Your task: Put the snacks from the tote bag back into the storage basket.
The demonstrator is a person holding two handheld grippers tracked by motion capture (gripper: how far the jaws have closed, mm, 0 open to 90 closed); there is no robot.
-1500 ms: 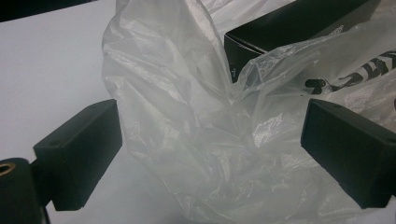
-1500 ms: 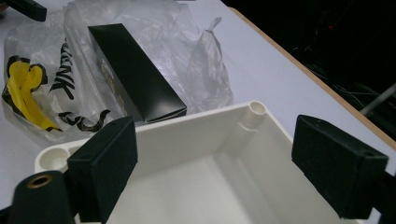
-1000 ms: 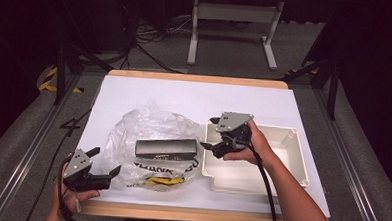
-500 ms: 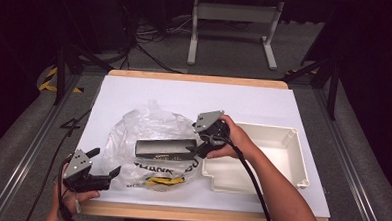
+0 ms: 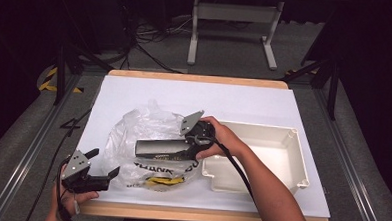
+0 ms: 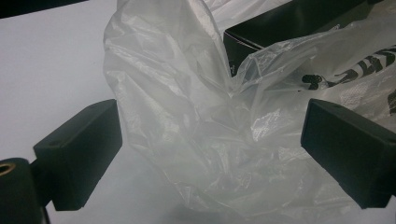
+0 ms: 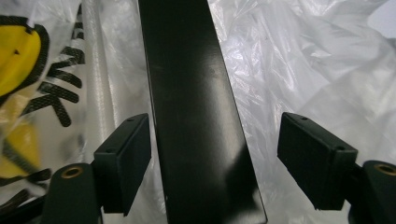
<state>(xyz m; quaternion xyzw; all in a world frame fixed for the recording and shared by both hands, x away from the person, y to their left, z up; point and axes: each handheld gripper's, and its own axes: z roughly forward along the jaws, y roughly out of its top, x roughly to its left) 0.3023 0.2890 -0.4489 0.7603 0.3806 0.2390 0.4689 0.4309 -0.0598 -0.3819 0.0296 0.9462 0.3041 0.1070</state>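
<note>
1. Presently, black box [image 5: 161,149]: long, flat, lying on the clear plastic bag [image 5: 138,133] at the middle of the desk [image 5: 135,90]. Not yet lifted; one end reaches toward the white tray [image 5: 294,155].
2. Right gripper [image 5: 186,152]: at the box's tray-side end. In the right gripper view its fingers [image 7: 127,158] stand apart on either side of the box [image 7: 196,116], not clamped. Judged: approach done, closing and lifting left.
3. Left gripper [image 5: 112,176]: near the front left edge of the desk, aimed at the bag's crumpled edge [image 6: 196,140]. Fingers [image 6: 79,149] spread wide, bag film between them, nothing gripped.
4. Bag: printed with black lettering and a yellow mark [image 7: 18,56], partly wrapped round the box's near side.
5. Tray: empty, just right of the bag. Judged: likely destination; transfer not begun.
6. Progress: early; both grasps outstanding.
</note>
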